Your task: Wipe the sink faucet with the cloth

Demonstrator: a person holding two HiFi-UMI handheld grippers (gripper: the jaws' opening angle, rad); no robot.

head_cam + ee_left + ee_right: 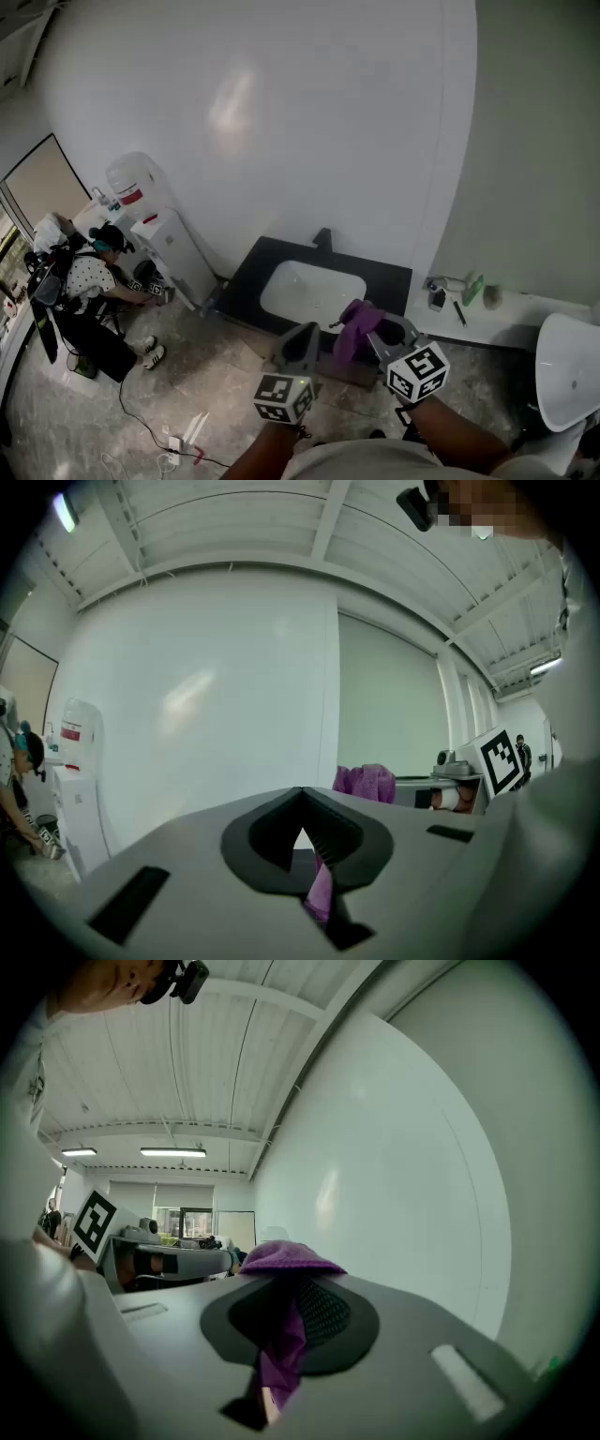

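Bridging the 2, the purple cloth (354,330) is clenched in the left tongs (302,799) and right tongs (286,1283).

This looks like a bathroom mock-up set up in a large work hall. At the centre of the head view, a black counter (246,277) with a white sink (309,291) and faucet (323,239) stands against bare white panels (281,122). At left are a water dispenser (141,202) and a crouching person (92,281). Cables (131,412) trail across the floor at lower left. A ribbed industrial ceiling (234,527) spans the top of the left gripper view.
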